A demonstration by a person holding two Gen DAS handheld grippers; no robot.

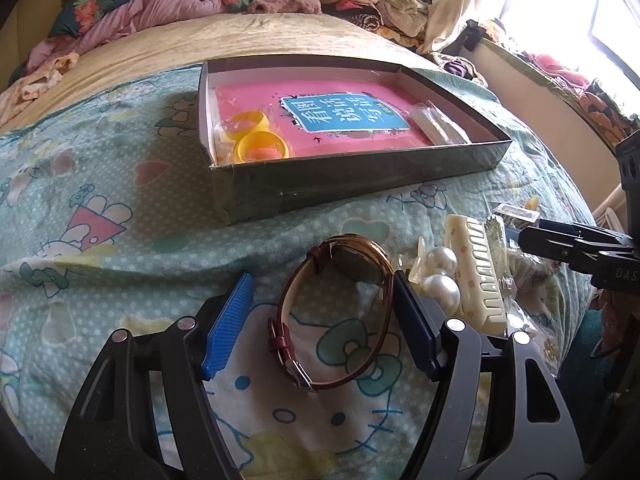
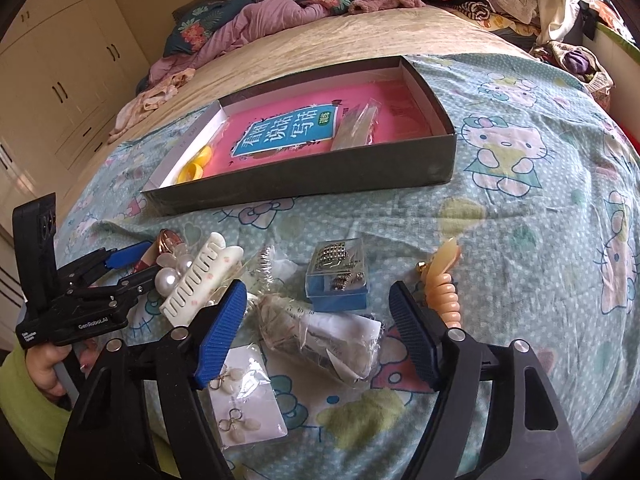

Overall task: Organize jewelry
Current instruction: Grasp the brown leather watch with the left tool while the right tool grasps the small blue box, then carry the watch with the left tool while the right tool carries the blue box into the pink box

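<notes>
A wristwatch with a dark red strap (image 1: 332,312) lies on the Hello Kitty bedsheet between the blue fingers of my open left gripper (image 1: 324,292). Beside it lie pearl hair ornaments (image 1: 440,276) and a white claw clip (image 1: 480,276). My right gripper (image 2: 316,304) is open over a plastic bag of jewelry (image 2: 320,336) and near a small clear-and-blue box of earrings (image 2: 338,276). An earring card (image 2: 244,396) lies below, a peach coil hair tie (image 2: 442,280) to the right. The dark cardboard box (image 1: 360,176) holds a pink book, yellow rings (image 1: 260,148) and a clear packet.
The left gripper shows at the left of the right wrist view (image 2: 120,276), held by a hand in a green sleeve. Piled clothes (image 1: 160,4) lie at the far side of the bed. A wardrobe (image 2: 60,60) stands at the left. A window (image 1: 580,0) is at the right.
</notes>
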